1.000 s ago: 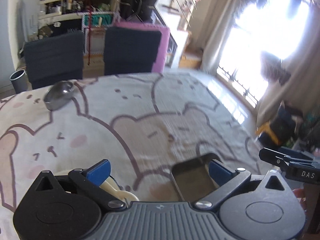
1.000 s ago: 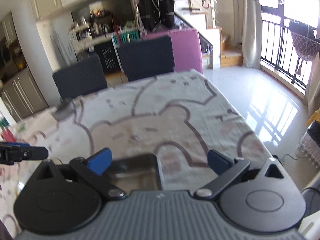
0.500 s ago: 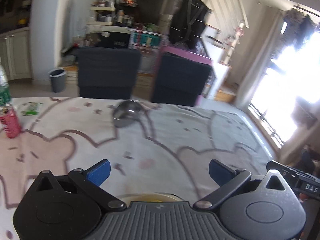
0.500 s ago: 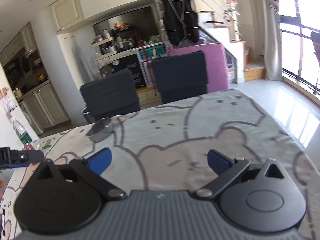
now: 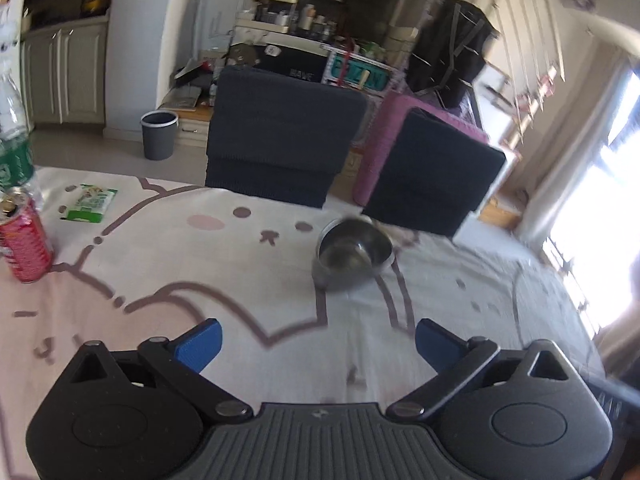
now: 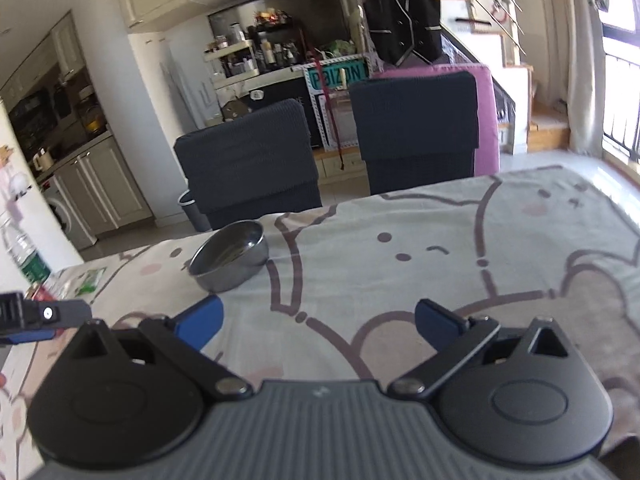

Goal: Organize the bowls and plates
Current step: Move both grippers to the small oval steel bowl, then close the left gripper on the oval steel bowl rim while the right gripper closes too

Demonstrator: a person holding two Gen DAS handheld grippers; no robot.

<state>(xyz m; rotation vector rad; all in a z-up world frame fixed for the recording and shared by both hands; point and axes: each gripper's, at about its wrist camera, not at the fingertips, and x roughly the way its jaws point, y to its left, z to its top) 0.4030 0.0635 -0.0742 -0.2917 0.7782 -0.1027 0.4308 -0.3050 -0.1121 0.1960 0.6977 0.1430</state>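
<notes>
Bowl [image 5: 352, 252] sits far ahead, dead centre of the wide-open, empty left tool [image 5: 318, 346], which has just narrowed slightly, but far-left of the open, empty right tool [image 6: 318, 326].

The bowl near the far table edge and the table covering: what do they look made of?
The bowl looks like stainless steel, polished: grey, with bright highlights and mirror-like reflections inside. The table covering appears to be soft matte cloth printed with cartoon bears: it shows no glare and has slight creases, though a matte vinyl cannot be ruled out.
</notes>
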